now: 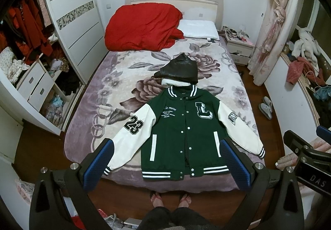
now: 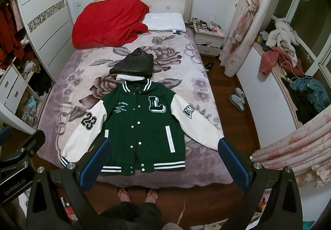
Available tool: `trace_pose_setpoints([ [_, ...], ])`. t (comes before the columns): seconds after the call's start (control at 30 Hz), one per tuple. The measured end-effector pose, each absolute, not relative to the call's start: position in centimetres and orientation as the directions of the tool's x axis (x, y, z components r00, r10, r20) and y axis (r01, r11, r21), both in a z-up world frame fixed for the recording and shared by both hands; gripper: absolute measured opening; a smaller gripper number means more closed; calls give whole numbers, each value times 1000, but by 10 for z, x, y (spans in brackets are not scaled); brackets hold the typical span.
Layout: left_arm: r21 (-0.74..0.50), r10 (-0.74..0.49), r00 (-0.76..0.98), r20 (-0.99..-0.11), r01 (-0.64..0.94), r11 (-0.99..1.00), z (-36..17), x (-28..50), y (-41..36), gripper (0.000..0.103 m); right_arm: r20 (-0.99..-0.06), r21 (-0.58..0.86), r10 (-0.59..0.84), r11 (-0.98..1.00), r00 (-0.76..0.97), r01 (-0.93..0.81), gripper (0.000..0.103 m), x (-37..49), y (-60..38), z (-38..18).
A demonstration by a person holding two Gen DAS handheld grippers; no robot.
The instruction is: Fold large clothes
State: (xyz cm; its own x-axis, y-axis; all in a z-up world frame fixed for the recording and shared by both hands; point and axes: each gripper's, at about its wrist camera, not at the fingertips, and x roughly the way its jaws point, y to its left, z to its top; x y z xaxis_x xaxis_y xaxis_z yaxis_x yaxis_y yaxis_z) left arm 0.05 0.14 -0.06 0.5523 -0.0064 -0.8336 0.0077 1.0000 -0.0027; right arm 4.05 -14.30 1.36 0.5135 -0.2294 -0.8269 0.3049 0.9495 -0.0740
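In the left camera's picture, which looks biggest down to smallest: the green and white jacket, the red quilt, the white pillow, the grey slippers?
1. Green and white varsity jacket, though it lies nearest the camera.
2. Bunched red quilt.
3. White pillow.
4. Grey slippers.

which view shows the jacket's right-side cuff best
The left wrist view: the striped cuff lies fully visible on the bed, beside the jacket. In the right wrist view a finger of the hand-held gripper hides that cuff.

left tongs (image 1: 167, 162) agape; right tongs (image 2: 163, 162) agape
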Motion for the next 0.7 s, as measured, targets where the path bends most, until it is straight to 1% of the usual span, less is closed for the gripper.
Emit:
trace_pose_setpoints([
  [0.57,-4,-6,558,-830,6,1000,0,0,1,103,-824,-75,-231,949,517,305,103,42,-141,18],
  [0.7,-2,-4,563,-826,4,1000,17,8,9,103,-822,-75,-232,949,521,305,103,41,-141,18],
])
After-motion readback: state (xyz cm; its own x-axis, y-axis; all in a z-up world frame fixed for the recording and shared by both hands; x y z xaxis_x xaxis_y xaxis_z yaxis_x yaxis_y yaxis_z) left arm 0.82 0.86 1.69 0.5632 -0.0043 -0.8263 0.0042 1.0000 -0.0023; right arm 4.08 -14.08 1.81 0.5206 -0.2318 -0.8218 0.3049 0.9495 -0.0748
